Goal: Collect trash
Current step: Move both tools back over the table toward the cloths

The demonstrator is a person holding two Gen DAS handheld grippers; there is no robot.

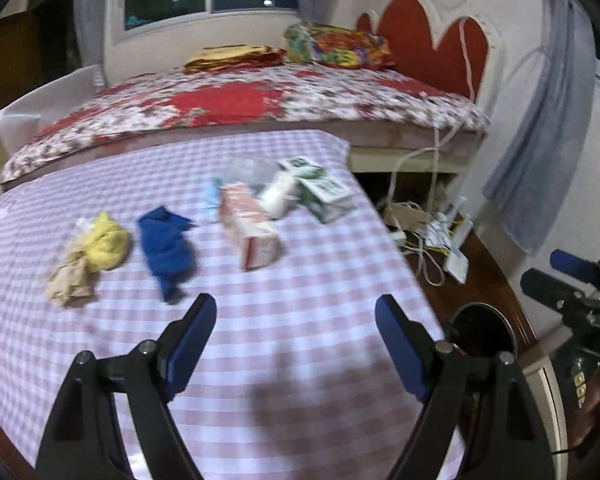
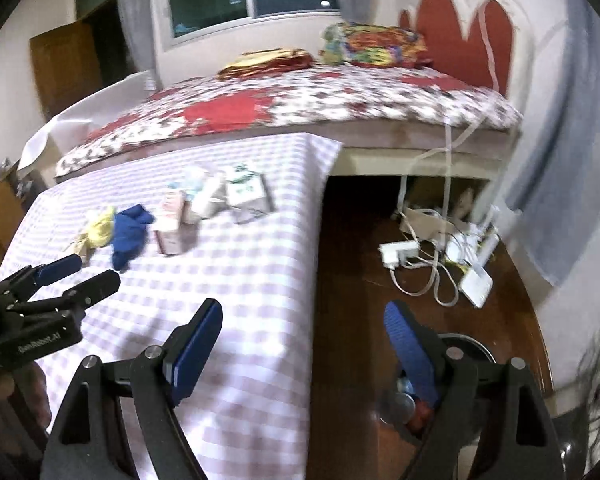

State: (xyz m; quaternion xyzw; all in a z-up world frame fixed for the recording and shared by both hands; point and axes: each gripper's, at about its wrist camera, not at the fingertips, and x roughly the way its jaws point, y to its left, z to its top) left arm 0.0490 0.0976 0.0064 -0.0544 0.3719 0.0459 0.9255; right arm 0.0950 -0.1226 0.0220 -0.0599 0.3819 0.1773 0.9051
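Note:
Trash lies on a pink checked tablecloth [image 1: 300, 320]: a yellow and tan crumpled wad [image 1: 90, 258], a blue crumpled piece [image 1: 164, 246], a pink carton [image 1: 252, 226] on its side, a white bottle [image 1: 278, 194], a clear plastic cup [image 1: 246, 170] and a green-white carton [image 1: 320, 190]. My left gripper [image 1: 296, 316] is open and empty above the cloth, short of the trash. My right gripper [image 2: 304, 320] is open and empty over the table's right edge. A round bin [image 2: 466, 346] holding some trash sits under its right finger. The left gripper also shows in the right wrist view [image 2: 80, 272].
A bed [image 1: 240, 100] with a floral cover stands beyond the table. White chargers and cables [image 2: 440, 256] lie on the dark wood top [image 2: 352, 280] right of the cloth. The bin [image 1: 482, 328] shows at the table's right edge. A grey curtain [image 1: 548, 120] hangs on the right.

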